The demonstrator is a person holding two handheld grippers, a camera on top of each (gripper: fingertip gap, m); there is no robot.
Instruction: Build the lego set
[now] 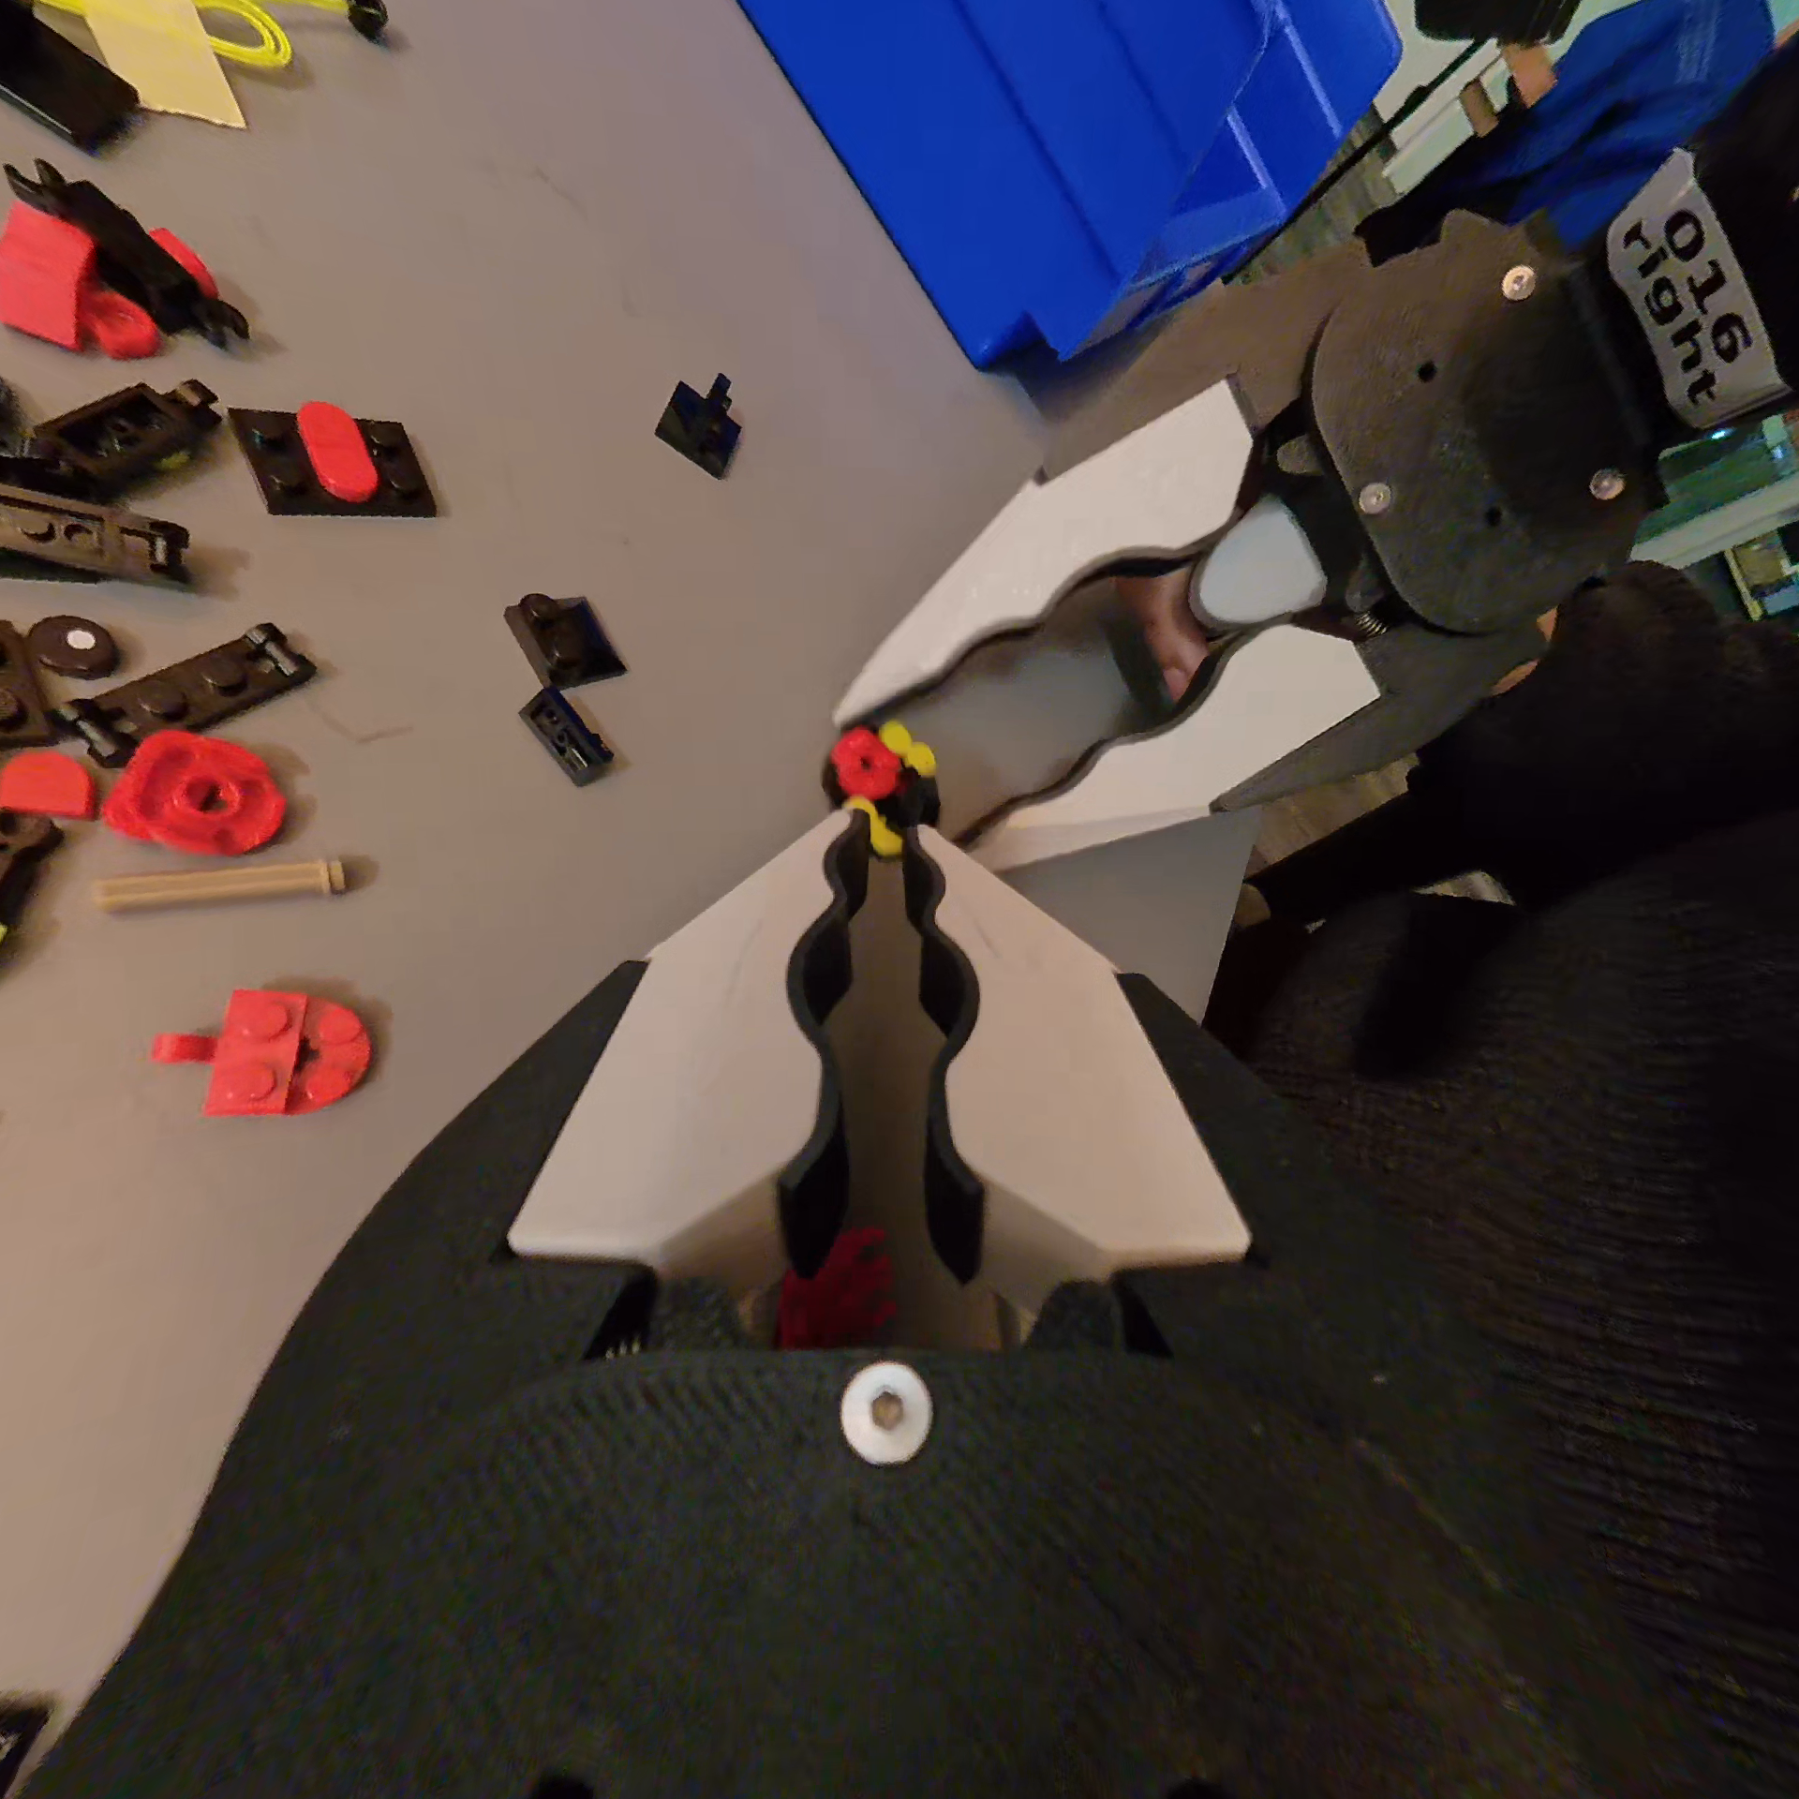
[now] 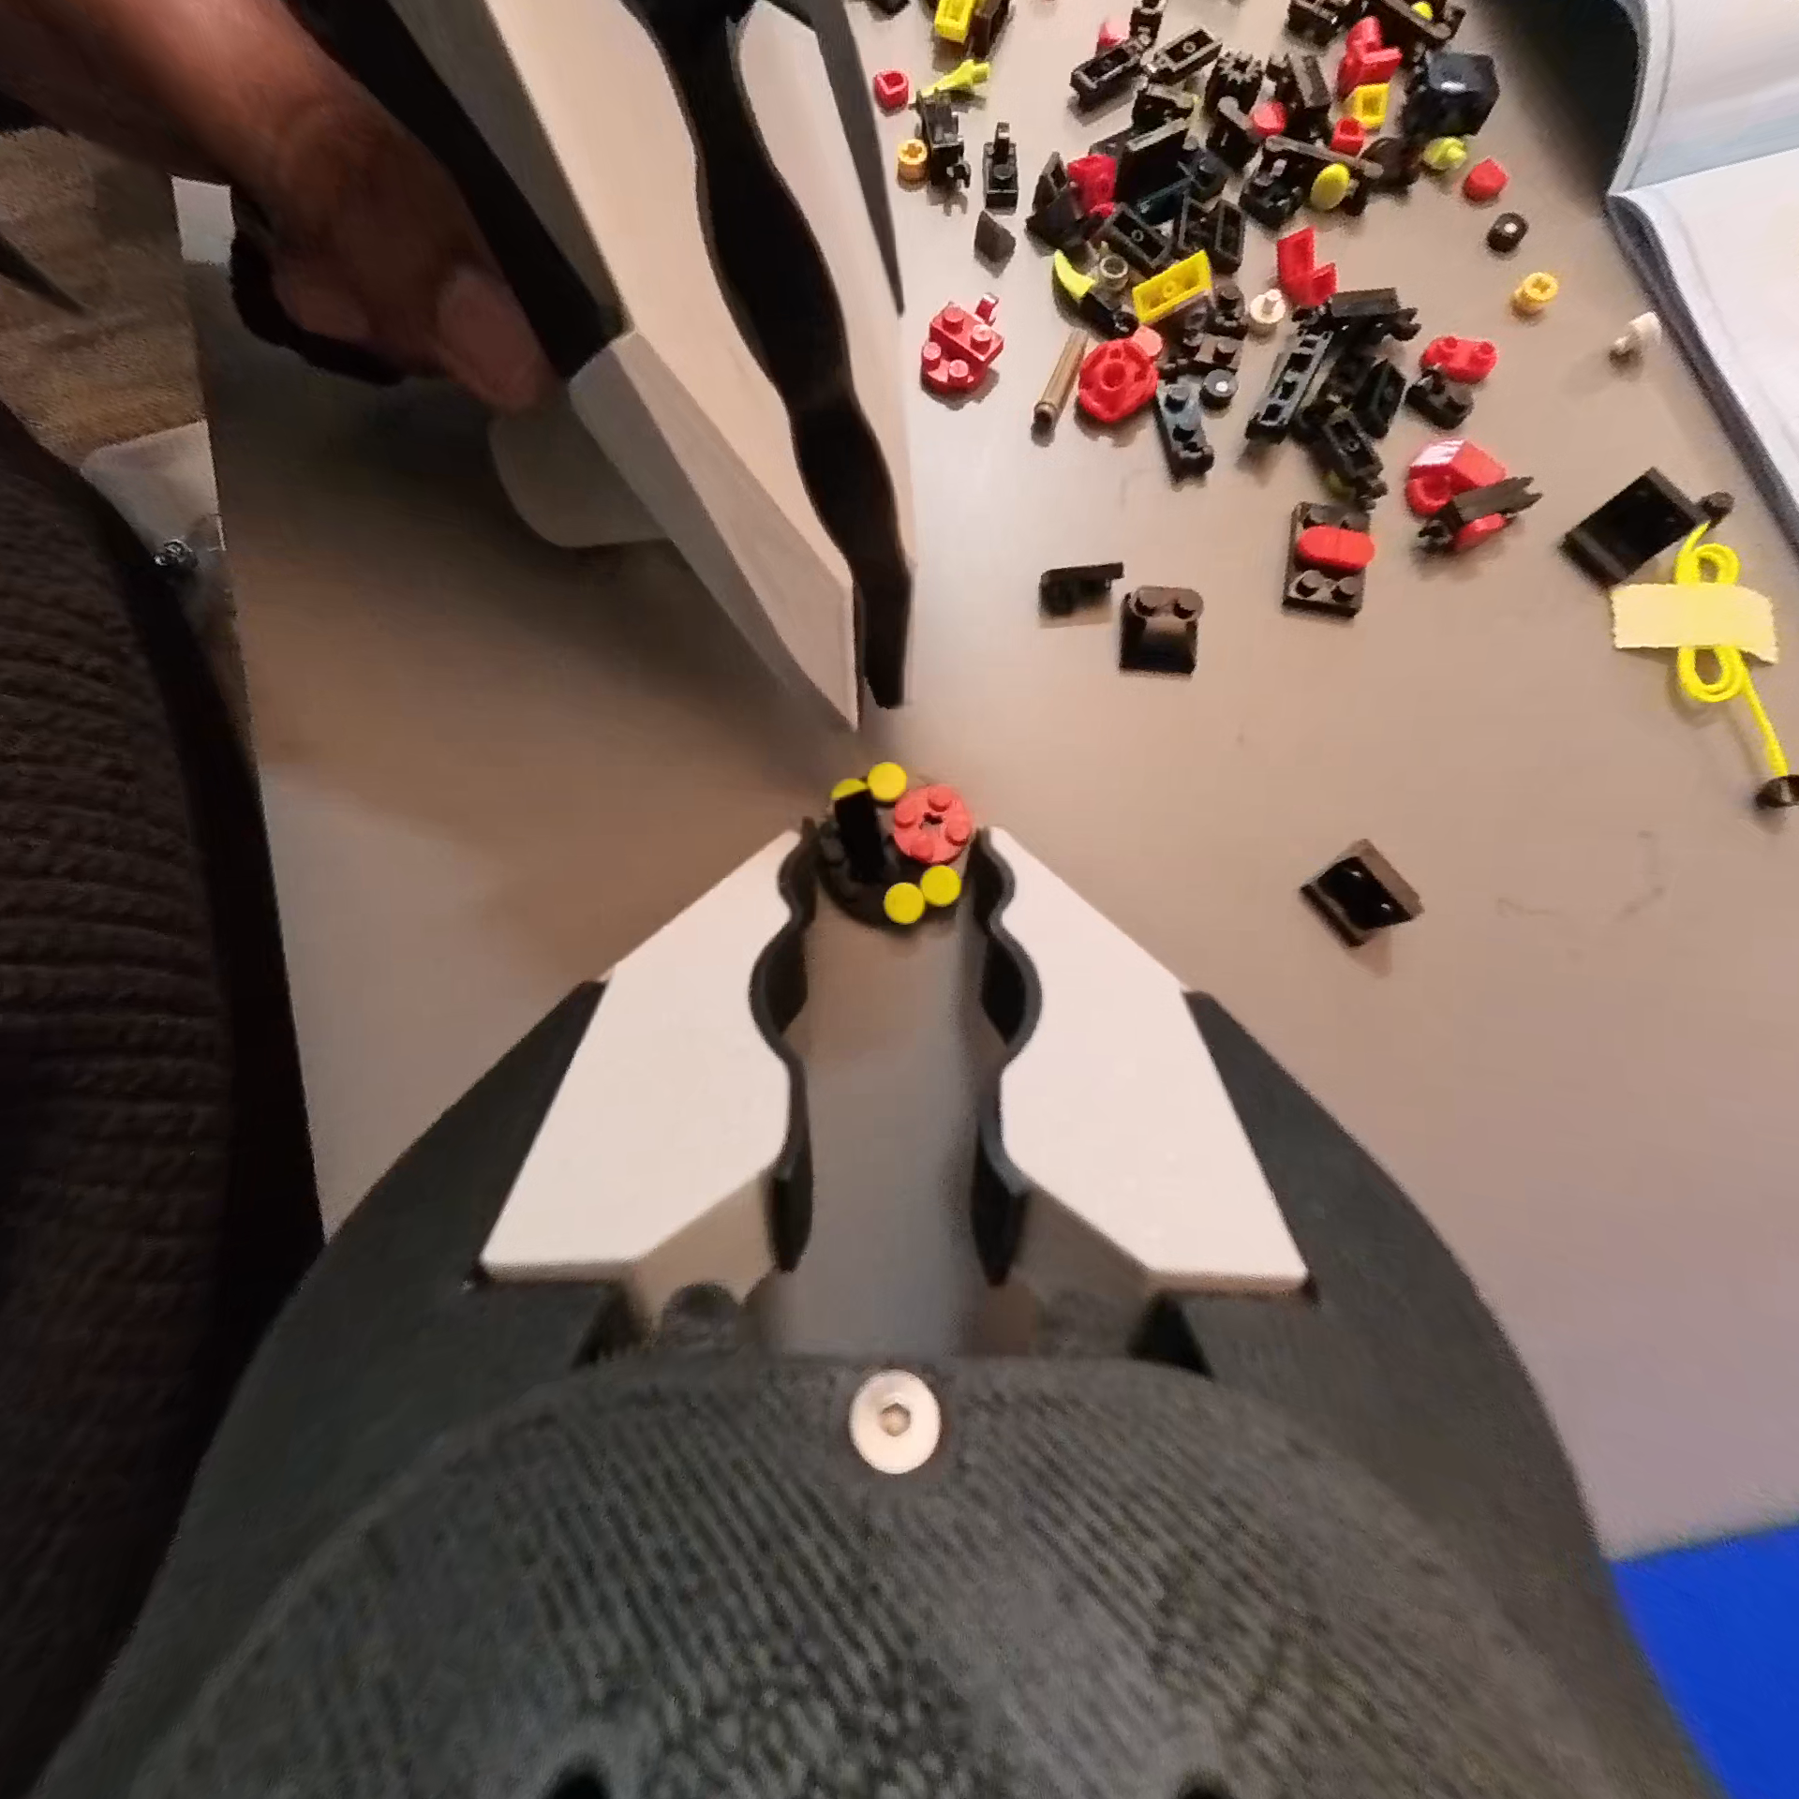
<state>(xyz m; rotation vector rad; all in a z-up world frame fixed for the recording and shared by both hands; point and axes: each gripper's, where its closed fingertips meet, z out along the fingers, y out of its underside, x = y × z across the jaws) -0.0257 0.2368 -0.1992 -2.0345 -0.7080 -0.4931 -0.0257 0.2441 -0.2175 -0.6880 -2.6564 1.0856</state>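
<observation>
A small lego assembly (image 2: pixel 930 827), black with a red round piece and several yellow studs, sits between the fingertips of my right gripper (image 2: pixel 896 857), which is shut on it and holds it above the grey table (image 2: pixel 1217 1071). My left gripper (image 1: pixel 884 832) has its jaws nearly together with only a narrow gap and nothing seen between them. In the right wrist view its tip (image 2: pixel 881 696) hovers just beyond the assembly, not touching it. In the left wrist view the assembly (image 1: pixel 862 764) sits right at its fingertips, with the right gripper (image 1: pixel 910 779) reaching in from the right.
Loose black, red and yellow lego pieces (image 2: pixel 1266 292) are spread over the far table, also in the left wrist view (image 1: pixel 195 681). A yellow cord with tape (image 2: pixel 1699 623), a booklet (image 2: pixel 1733 243) and blue bins (image 1: pixel 1022 146) lie around. A person's hand (image 2: pixel 389 243) holds the left gripper.
</observation>
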